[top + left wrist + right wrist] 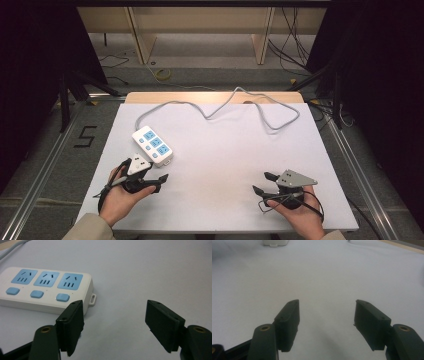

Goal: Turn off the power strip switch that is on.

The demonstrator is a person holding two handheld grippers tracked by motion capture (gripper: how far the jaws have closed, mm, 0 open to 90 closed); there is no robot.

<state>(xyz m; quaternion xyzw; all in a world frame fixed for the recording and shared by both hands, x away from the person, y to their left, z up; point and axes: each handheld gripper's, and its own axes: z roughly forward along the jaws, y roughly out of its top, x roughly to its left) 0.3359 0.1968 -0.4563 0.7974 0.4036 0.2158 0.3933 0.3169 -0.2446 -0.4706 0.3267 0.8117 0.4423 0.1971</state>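
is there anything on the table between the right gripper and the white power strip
Nothing: from the right gripper to the white plastic power strip with blue sockets runs bare pale grey tabletop, as the high view and the right gripper view show.

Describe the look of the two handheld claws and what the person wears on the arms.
Each claw, left and right, is black with two flat rectangular pads on arms pinned by brass-coloured rivets. Each carries a grey three-cornered plate with small dark dots on top and trails a thin black cable. The person's sleeves are beige.
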